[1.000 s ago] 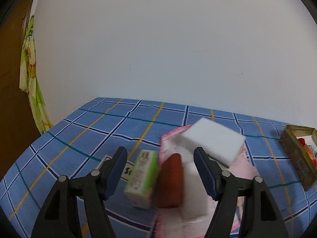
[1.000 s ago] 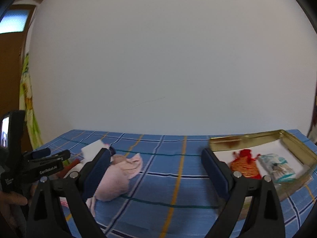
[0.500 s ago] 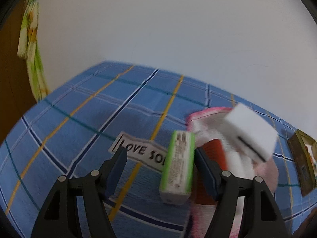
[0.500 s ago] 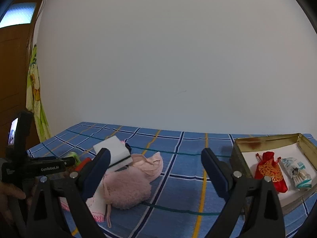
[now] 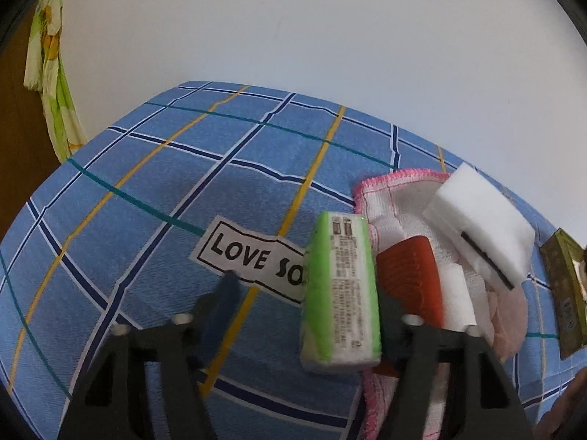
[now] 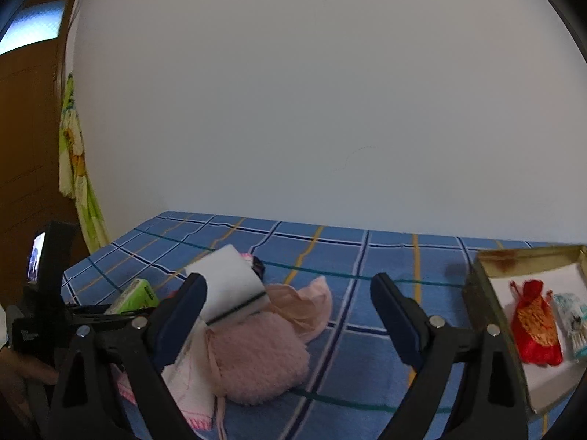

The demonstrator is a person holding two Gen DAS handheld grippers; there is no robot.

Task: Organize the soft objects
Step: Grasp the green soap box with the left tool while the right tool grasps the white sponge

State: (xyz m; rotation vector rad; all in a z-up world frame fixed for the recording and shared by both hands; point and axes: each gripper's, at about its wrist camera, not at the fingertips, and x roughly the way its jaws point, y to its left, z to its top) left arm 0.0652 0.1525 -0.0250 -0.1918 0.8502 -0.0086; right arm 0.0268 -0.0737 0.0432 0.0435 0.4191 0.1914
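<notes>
hidden: green pack covers left claw's right finger | cut off: gold tin at right edge

A plain white wall rises behind the blue plaid tablecloth. Left of the wall stands a brown wooden door, a green-yellow floral cloth hanging beside it.

A blue checked cloth covers the surface and carries a printed "LOVE SO" label. A green-yellow fabric hangs beside the wooden door.
</notes>
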